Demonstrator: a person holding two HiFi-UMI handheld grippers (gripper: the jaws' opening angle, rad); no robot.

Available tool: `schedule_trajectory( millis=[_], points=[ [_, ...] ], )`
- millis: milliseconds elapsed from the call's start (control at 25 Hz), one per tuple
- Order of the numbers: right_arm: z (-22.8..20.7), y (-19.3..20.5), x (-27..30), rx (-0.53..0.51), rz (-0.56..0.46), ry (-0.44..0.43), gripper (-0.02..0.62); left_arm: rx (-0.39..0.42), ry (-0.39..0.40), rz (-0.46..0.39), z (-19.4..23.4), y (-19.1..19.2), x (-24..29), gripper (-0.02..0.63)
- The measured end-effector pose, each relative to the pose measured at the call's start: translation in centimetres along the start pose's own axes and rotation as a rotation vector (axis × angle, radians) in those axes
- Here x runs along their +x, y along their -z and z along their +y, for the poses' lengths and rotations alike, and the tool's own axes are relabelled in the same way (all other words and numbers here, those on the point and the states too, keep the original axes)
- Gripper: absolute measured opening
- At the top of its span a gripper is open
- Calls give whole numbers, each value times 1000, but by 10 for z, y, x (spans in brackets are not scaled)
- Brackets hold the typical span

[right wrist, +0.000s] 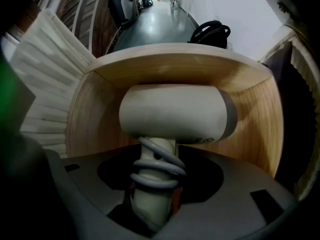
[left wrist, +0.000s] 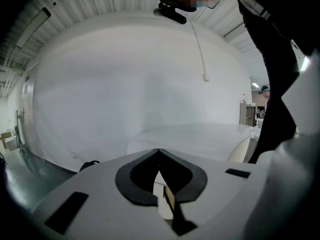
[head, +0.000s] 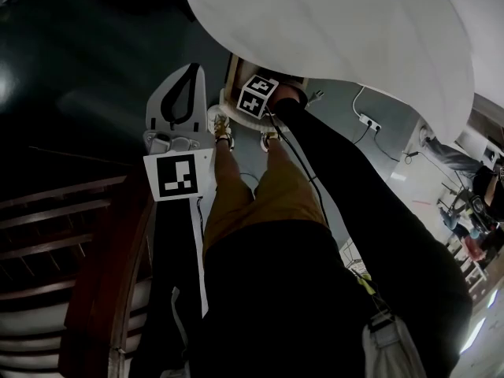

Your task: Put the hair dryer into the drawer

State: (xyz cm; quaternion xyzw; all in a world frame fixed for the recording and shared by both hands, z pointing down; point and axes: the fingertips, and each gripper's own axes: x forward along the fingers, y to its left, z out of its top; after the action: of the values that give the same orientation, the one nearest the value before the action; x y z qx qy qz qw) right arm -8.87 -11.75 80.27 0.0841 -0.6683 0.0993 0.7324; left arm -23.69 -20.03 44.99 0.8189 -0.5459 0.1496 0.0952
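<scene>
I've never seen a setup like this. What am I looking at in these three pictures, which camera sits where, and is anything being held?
There is no robot here. A person stands with a two-jaw tool in each hand. The head view comes from a camera on the person's head, looking steeply down to the dark floor. The big white shape there is a round table. The other two pictures come from a camera riding on each tool, looking along its jaws. The left tool has its jaws together with nothing in them and points toward the table. The right tool points down and grips a pale hair dryer by its handle, which has the cord wound round it. An open wooden drawer is right below it.
</scene>
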Motion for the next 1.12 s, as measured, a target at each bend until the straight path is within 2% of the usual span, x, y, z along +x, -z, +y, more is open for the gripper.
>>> schedule_trajectory(
  millis=[320, 680, 840, 1120],
  points=[
    [-3, 6, 11, 15, -23, 48, 267, -30, -6, 20, 6, 8, 6, 14],
    [5, 8, -9, 28, -54, 48, 293, -32, 17, 10, -8, 0, 2, 15],
    [4, 12, -26, 78, -104, 43, 293, -21, 30, 9, -20, -10, 2, 14],
    [5, 14, -64, 139, -254, 25, 293, 2, 68, 35, -41, -8, -4, 15]
  ],
)
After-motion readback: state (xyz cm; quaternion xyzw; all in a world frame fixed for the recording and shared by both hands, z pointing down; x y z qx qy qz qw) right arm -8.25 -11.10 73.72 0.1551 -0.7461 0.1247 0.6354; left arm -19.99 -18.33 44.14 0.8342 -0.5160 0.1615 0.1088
